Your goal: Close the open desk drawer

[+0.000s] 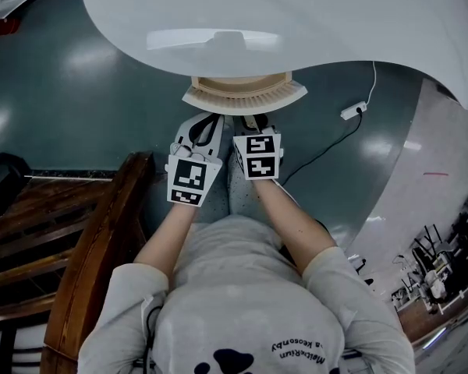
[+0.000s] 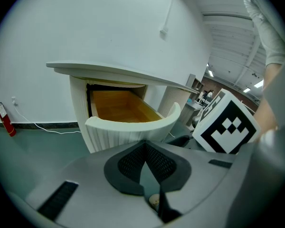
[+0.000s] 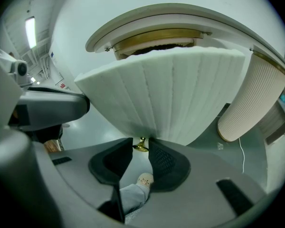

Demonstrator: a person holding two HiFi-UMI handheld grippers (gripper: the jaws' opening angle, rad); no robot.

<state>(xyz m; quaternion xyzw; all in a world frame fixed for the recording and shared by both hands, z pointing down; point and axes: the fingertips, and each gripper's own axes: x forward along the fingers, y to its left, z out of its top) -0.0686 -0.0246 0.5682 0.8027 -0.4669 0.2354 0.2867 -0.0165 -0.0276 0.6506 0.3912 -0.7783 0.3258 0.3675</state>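
Your forearms (image 1: 296, 228) reach out side by side, and both tools end just short of the open drawer (image 1: 244, 96). It stands pulled out toward you from under the white desk top (image 1: 312, 22).

The right gripper (image 3: 140, 139) is the nearer one. Its jaws stand well apart with the small brass knob (image 3: 140, 146) right in the gap at their tips. I can't tell whether either pad touches it, and nothing is clamped. The ribbed drawer front fills that view directly above the jaws.

The left gripper (image 2: 143, 145) has its jaws drawn together at the tips and holds nothing. It sits off the drawer's left corner, looking in at the wooden bottom.

The front runs crosswise to you and the slide runs straight away from you — so the coming move is, by my reading, a plain forward push on the front near the knob. The right tool is best placed for it.

Mind the desk's overhang above: keep low as the drawer goes in. A dark wooden rail (image 1: 93, 240) lies well off to your left, and a cable with a power strip (image 1: 353, 111) is on the floor to your right, apart from your line.
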